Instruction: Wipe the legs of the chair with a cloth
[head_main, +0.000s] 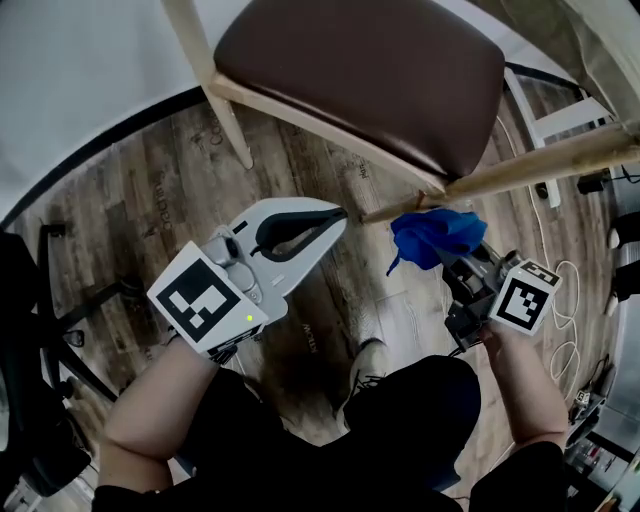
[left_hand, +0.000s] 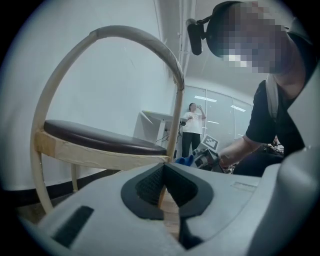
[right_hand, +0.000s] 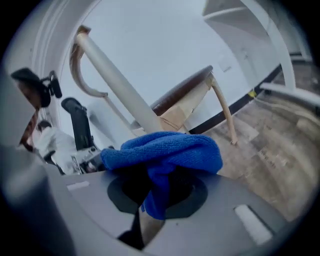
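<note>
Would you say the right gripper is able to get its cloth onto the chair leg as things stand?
Probably yes. The right gripper holds the cloth right by the chair leg, with nothing between them, and the left gripper appears to pinch that leg's end.

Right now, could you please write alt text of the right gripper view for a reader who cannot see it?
A bunched blue cloth is clamped in the right gripper, directly in front of a pale wooden chair leg that slants up to the left. Beyond are the tilted chair's brown seat, a white wall and a wood-plank floor.
</note>
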